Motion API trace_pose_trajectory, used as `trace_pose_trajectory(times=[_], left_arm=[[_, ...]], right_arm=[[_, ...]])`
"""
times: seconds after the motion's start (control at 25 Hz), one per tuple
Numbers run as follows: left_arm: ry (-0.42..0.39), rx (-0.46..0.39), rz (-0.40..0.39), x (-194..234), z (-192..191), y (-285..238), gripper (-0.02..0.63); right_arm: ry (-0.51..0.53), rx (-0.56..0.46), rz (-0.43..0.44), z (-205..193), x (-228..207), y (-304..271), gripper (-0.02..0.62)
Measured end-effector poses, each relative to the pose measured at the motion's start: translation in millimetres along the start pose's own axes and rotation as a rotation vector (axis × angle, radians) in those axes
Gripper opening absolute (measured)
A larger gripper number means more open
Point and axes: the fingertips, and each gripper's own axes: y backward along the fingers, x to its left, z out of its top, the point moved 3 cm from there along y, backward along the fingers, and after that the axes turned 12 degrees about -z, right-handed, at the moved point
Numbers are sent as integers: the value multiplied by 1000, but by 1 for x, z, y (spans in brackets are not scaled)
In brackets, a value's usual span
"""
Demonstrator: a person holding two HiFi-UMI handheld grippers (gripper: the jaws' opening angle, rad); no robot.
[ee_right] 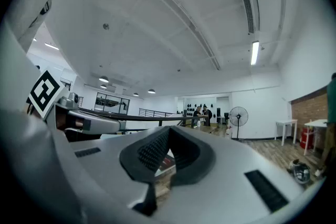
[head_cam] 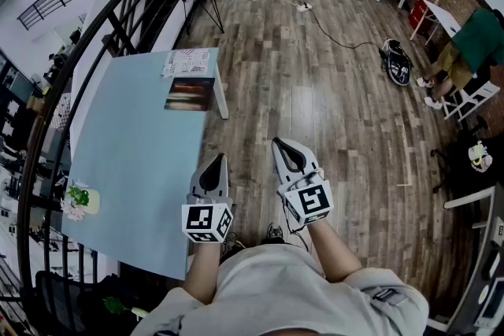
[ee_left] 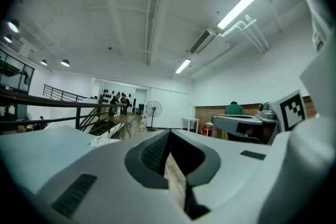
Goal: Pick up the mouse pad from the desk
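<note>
Mouse pad (head_cam: 189, 94), probably the dark rectangle, lies at the far corner of the desk (head_cam: 134, 169). Both the left gripper (head_cam: 221, 159) and right gripper (head_cam: 276, 142) hover level off the desk's edge, fingers (ee_left: 155, 153) pressed together on nothing, since the reach has not begun.

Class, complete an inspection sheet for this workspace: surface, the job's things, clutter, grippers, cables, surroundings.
Surface: light blue desk.
Job's things: dark mouse pad lying flat near the desk's far corner, untouched.
Clutter: printed booklet beyond it; flower ornament at the left edge.
Grippers: left gripper and right gripper both shut, empty, short of the pad.
Cables: cable trailing across the wooden floor.
Surroundings: railing, standing fan, seated person.
</note>
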Motion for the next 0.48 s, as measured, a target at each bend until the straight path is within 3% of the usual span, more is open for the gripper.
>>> trace_pose_trajectory(times=[0.48], left_arm=[[17, 35, 16, -13, -16, -15, 12]], right_arm=[[13, 62, 40, -17, -14, 3, 5]])
